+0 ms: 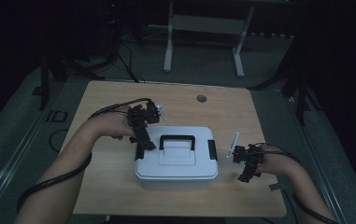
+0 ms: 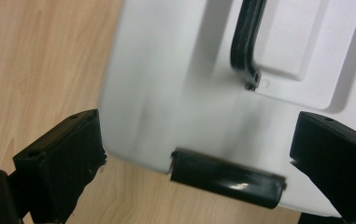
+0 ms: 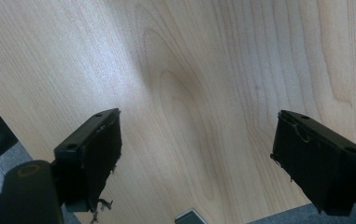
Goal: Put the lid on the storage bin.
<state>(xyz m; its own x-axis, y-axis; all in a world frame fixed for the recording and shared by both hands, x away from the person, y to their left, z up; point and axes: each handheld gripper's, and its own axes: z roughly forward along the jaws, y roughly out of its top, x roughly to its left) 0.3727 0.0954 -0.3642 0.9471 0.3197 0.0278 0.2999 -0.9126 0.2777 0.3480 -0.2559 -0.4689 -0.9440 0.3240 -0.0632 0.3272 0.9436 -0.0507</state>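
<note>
Dim lab — bare table [image 1: 119,98], cables [image 1: 129,60].

L gripper [image 1: 143,142] jaws wide, R gripper [image 1: 246,172] jaws wide, both angled down

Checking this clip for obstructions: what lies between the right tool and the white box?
Only bare wooden table separates the right tool from the white box in the high view; the right gripper view shows bare wood between its open jaws.

A white lidded box [image 1: 177,161] with black handle [image 1: 177,139] and side latches sits closed, mid-table.
</note>
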